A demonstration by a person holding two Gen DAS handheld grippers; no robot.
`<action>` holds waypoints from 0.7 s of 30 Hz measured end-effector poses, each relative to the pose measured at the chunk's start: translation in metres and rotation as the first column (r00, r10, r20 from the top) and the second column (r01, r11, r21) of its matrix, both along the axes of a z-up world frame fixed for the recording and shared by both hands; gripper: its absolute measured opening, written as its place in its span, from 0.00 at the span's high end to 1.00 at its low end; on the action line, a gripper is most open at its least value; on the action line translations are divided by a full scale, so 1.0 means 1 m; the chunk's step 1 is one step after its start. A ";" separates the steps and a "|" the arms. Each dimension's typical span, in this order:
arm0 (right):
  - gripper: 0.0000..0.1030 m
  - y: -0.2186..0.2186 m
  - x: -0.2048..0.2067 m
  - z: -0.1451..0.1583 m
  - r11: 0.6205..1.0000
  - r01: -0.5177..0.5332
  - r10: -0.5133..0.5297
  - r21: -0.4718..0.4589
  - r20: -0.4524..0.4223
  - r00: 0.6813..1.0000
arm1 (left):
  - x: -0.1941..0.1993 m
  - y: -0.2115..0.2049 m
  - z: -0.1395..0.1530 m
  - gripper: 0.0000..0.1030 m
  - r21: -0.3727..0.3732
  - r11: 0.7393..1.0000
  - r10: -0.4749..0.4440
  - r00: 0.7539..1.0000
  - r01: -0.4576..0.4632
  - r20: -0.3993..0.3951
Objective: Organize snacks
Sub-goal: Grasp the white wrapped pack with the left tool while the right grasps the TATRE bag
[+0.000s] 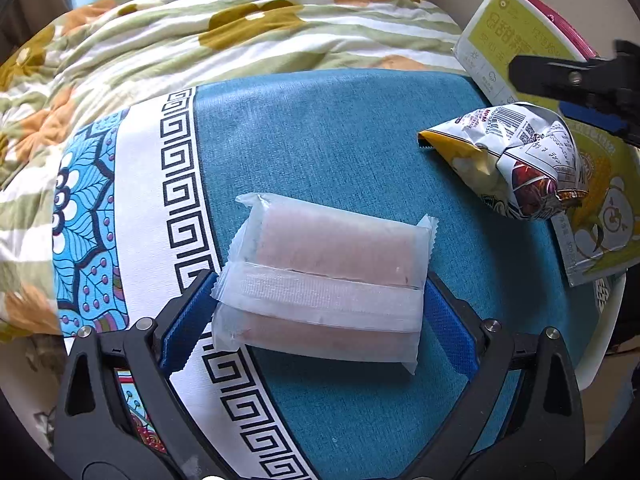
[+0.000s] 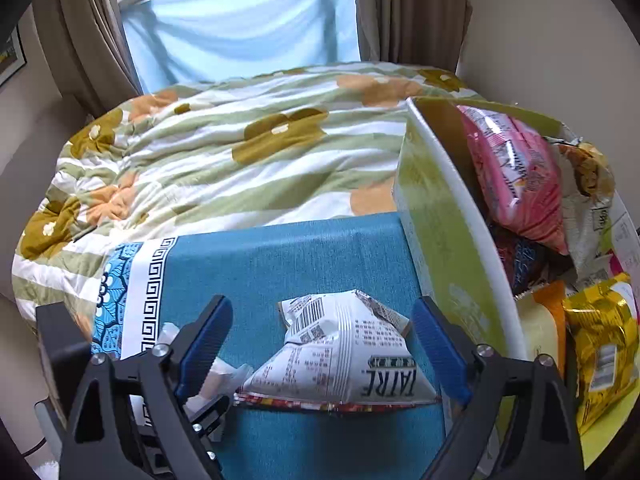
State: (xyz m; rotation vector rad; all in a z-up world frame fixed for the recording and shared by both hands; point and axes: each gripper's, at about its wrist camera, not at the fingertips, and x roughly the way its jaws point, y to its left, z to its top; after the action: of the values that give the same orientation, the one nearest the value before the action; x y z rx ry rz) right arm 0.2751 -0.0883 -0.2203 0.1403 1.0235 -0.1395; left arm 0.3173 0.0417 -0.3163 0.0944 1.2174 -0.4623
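Observation:
A translucent white packet of pink cakes (image 1: 328,276) lies on the teal tablecloth (image 1: 320,140). My left gripper (image 1: 320,300) is open, its blue pads on either side of the packet's near half. A crumpled white and yellow snack bag (image 1: 516,156) lies to the right, by the green box (image 1: 504,40). In the right wrist view my right gripper (image 2: 320,344) is open around that snack bag (image 2: 344,352), pads apart from it. The green box (image 2: 448,240) stands to its right, holding a pink bag (image 2: 516,168) and a yellow bag (image 2: 600,340).
A flowered quilt (image 2: 224,152) on a bed lies beyond the table. The cloth has a white key-pattern border (image 1: 176,184) at the left. A window with curtains (image 2: 248,20) is at the back. A green flat pack (image 1: 600,216) lies under the snack bag.

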 end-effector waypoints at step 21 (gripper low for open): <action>0.26 -0.011 -0.017 -0.051 0.997 0.028 -0.013 0.075 -0.188 0.982 | 0.000 0.000 0.003 0.09 0.013 1.000 0.004 0.999 -0.003 -0.037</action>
State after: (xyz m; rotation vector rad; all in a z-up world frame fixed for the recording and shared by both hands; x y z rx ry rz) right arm 0.2584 -0.0990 -0.2717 0.2112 1.2164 -0.1334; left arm 0.3169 0.0412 -0.3129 0.0957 1.2565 -0.4547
